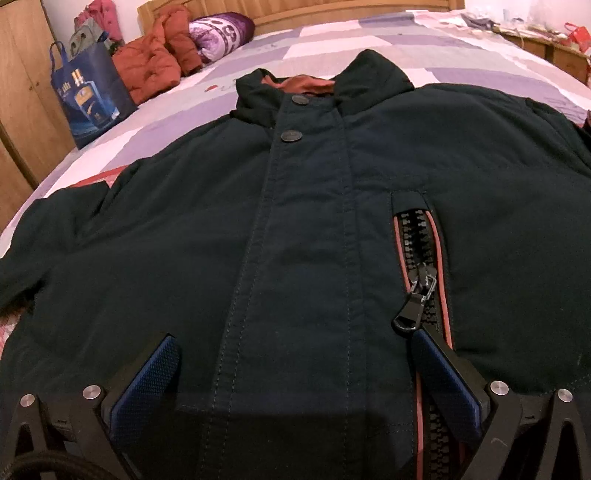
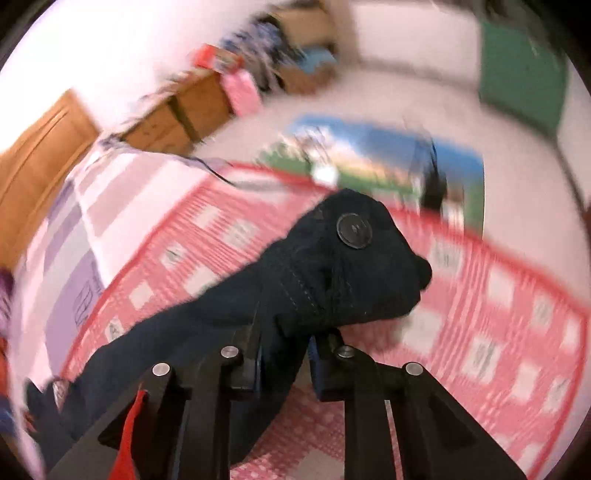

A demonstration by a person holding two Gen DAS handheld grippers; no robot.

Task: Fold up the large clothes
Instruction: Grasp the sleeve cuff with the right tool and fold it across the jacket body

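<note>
A dark navy jacket lies front-up on the bed, collar at the far end, with snap buttons and a chest pocket zipper. My left gripper is open and rests over the jacket's lower front, one blue pad on each side of the placket. My right gripper is shut on the jacket's sleeve cuff, which has a round snap button, and holds it above the red patterned bedding. The right wrist view is motion-blurred.
The bed has a lilac and white patchwork cover and a red checked blanket. An orange puffer coat, a purple pillow and a blue bag sit at the head end. A wooden wardrobe stands on the left.
</note>
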